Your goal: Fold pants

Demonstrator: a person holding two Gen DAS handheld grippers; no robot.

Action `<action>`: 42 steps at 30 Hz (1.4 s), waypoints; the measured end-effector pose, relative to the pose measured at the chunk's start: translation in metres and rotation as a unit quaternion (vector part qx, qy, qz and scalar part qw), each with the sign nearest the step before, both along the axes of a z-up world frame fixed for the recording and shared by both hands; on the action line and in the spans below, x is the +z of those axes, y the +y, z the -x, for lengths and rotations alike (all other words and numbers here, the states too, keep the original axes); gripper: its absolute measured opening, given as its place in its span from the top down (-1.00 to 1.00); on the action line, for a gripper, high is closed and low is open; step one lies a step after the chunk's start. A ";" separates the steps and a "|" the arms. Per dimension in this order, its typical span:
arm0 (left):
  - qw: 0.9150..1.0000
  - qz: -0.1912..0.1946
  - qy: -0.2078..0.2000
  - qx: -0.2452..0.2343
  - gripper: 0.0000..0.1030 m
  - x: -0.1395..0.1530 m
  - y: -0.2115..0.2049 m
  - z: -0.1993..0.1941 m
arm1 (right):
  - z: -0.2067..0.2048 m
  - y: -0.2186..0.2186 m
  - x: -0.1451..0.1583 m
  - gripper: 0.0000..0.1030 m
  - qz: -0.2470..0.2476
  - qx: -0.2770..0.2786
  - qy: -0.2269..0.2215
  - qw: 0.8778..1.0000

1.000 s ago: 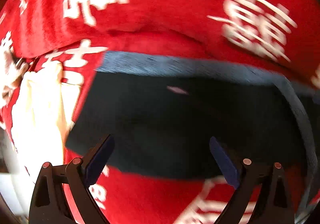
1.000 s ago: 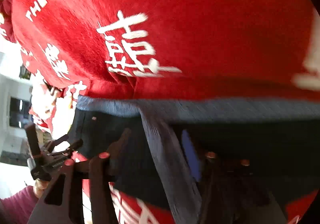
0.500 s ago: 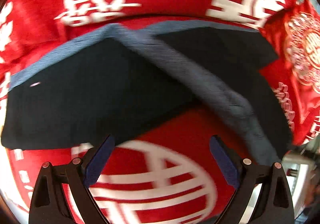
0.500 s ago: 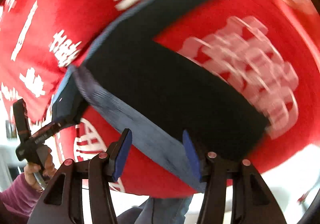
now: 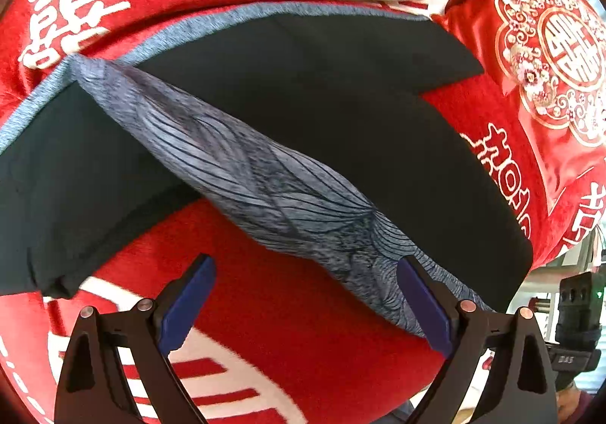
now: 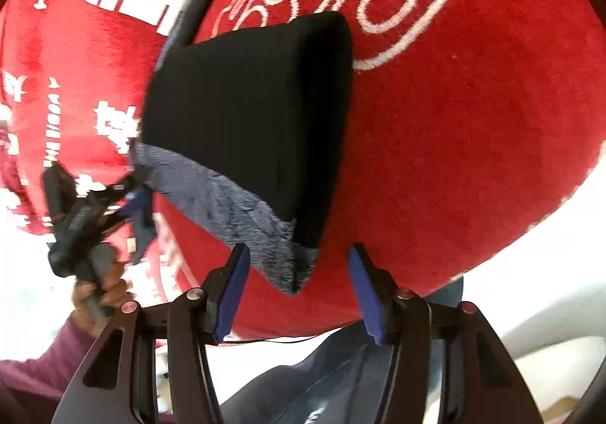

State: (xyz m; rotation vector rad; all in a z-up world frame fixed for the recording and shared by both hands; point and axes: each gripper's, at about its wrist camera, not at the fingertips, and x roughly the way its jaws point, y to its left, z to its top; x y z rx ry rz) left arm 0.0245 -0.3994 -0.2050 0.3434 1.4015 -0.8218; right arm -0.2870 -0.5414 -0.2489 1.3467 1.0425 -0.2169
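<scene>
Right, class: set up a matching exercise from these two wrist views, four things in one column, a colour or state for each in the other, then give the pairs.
1. pants
2. waistband
3. blanket
4. pillow

A. red with gold ornament
B. grey, streaked
C. black
D. red with white characters

Pairs: 1-C, 2-B, 3-D, 4-A

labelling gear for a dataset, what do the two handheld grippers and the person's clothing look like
Both the left gripper and right gripper have black, cut-out finger frames with silver rivets and flat blue pads. The person wears a maroon sleeve and blue jeans.
</scene>
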 end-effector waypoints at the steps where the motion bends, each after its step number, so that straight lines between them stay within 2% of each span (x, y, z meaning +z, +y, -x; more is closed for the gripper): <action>1: 1.000 -0.001 0.006 0.003 -0.89 -0.003 -0.001 0.000 | 0.004 -0.002 -0.002 -0.12 -0.017 0.000 -0.017 1.000; 4: 1.000 -0.009 0.012 0.013 -0.88 -0.010 -0.010 0.004 | -0.001 -0.004 -0.010 -0.05 -0.052 -0.002 -0.032 0.998; 5: 1.000 -0.007 0.013 0.011 -0.73 -0.009 -0.013 0.005 | -0.001 -0.006 -0.014 0.19 -0.067 -0.010 -0.034 0.997; 6: 1.000 -0.004 0.013 0.010 -0.59 -0.008 -0.017 0.006 | -0.002 -0.007 -0.017 0.52 -0.082 -0.014 -0.032 0.996; 7: 1.000 -0.005 0.011 0.007 -0.37 -0.006 -0.022 0.006 | -0.001 -0.008 -0.017 0.76 -0.091 -0.017 -0.033 0.995; 8: 1.000 -0.003 0.017 0.003 -0.07 -0.004 -0.027 0.006 | -0.004 -0.010 -0.010 0.78 -0.092 -0.019 -0.041 0.995; 9: 1.000 -0.002 0.024 0.003 0.02 -0.002 -0.031 0.004 | -0.007 -0.013 -0.002 0.78 -0.084 -0.013 -0.051 0.995; 12: 0.999 0.013 0.029 0.025 0.03 0.016 -0.037 -0.006 | -0.029 -0.032 0.041 0.79 -0.048 0.009 -0.085 0.995; 16: 0.998 0.039 -0.006 0.048 0.02 0.055 -0.050 -0.029 | -0.066 -0.083 0.092 0.79 -0.013 0.016 -0.130 0.991; 19: 0.997 0.039 -0.038 0.059 0.02 0.075 -0.061 -0.049 | -0.105 -0.136 0.124 0.79 0.018 0.021 -0.160 0.987; 21: 0.995 0.037 -0.058 0.067 -0.18 0.084 -0.062 -0.060 | -0.134 -0.163 0.136 0.79 0.041 0.034 -0.161 0.985; 22: 0.994 0.033 -0.077 0.077 -0.42 0.089 -0.059 -0.069 | -0.151 -0.177 0.139 0.79 0.051 0.043 -0.157 0.985; 23: 0.992 0.026 -0.095 0.085 -0.48 0.091 -0.055 -0.077 | -0.172 -0.191 0.138 0.79 0.059 0.053 -0.151 0.985; 27: 0.985 -0.030 -0.120 0.116 -0.48 0.080 -0.042 -0.103 | -0.223 -0.227 0.121 0.73 0.096 0.086 -0.102 0.986; 29: 0.978 -0.075 -0.128 0.144 -0.48 0.062 -0.030 -0.116 | -0.244 -0.235 0.107 0.65 0.135 0.099 -0.052 0.984; 30: 0.975 -0.092 -0.128 0.158 -0.48 0.054 -0.025 -0.122 | -0.254 -0.238 0.101 0.52 0.154 0.108 -0.029 0.982; 31: 0.970 -0.108 -0.129 0.173 -0.48 0.046 -0.019 -0.129 | -0.266 -0.240 0.094 -0.01 0.180 0.125 -0.001 0.976; 32: 0.967 -0.118 -0.130 0.182 -0.48 0.039 -0.013 -0.132 | -0.274 -0.239 0.090 -0.41 0.197 0.138 0.012 0.970; 33: 0.964 -0.129 -0.131 0.190 -0.48 0.034 -0.006 -0.137 | -0.279 -0.237 0.091 -0.45 0.223 0.156 0.021 0.962; 35: 0.959 -0.144 -0.131 0.206 -0.48 0.024 0.003 -0.144 | -0.277 -0.230 0.098 -0.45 0.247 0.170 0.021 0.954; 39: 0.955 -0.163 -0.113 0.221 -0.48 0.003 0.014 -0.148 | -0.241 -0.218 0.087 -0.44 0.229 0.141 0.061 0.961; 40: 0.954 -0.167 -0.109 0.222 -0.48 -0.003 0.016 -0.149 | -0.231 -0.217 0.076 -0.39 0.220 0.127 0.080 0.964; 42: 0.954 -0.170 -0.102 0.223 -0.48 -0.010 0.016 -0.148 | -0.227 -0.230 0.057 -0.07 0.209 0.108 0.102 0.967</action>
